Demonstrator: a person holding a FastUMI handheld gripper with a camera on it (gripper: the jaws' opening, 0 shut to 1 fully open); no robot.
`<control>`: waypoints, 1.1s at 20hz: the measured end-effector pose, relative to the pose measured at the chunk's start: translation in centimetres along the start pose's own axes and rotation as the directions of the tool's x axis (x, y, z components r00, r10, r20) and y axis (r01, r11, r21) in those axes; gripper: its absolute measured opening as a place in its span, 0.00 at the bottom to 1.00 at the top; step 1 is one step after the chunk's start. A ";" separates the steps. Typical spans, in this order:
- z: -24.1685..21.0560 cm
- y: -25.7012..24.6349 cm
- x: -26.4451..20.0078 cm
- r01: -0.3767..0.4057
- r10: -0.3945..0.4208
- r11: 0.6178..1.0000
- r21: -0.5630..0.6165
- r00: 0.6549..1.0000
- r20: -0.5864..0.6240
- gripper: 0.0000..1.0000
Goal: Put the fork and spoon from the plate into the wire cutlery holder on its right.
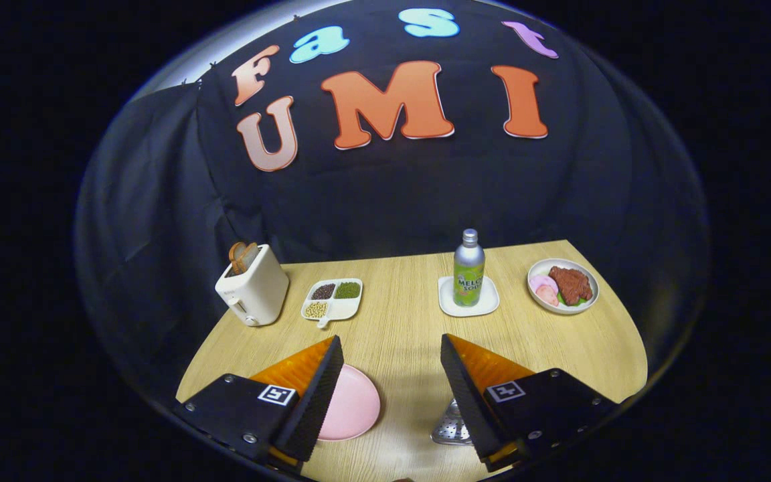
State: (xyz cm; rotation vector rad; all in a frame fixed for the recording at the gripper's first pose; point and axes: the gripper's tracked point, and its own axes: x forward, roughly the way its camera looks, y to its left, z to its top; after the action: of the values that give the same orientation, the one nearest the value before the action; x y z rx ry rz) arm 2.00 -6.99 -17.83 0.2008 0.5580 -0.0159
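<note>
hand-held gripper (pixel 392 375) open above pink plate (pixel 352 408), metal holder (pixel 451 428).

Wooden table (pixel 399 335) bears toaster (pixel 253 288), bottle (pixel 469 269), pink plate (pixel 352 407).

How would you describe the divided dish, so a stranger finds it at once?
Start at the white toaster holding toast. Right beside it lies the divided dish, beyond the open gripper. Unlike the other dishes, its compartments hold dark, green and yellow beans.

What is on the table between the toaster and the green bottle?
In the gripper view, a white divided dish of beans sits between the toaster and the bottle, nearer the toaster. The open gripper holds nothing.
</note>
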 end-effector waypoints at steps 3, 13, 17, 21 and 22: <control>1.7 2.9 -0.3 -0.007 0.014 0.998 -0.064 0.994 0.110 0.93; 1.8 11.1 0.4 -0.100 0.127 0.987 -0.128 0.967 0.221 0.93; 0.3 14.2 1.9 -0.142 0.174 0.975 -0.172 0.966 0.191 0.93; -2.0 16.0 3.6 -0.167 0.196 0.965 -0.204 0.972 0.127 0.93; -3.2 16.2 4.1 -0.177 0.198 0.963 -0.205 0.976 0.086 0.93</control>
State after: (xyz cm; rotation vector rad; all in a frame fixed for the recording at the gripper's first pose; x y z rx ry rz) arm 4.88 9.67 -19.67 0.0594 0.4299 0.2117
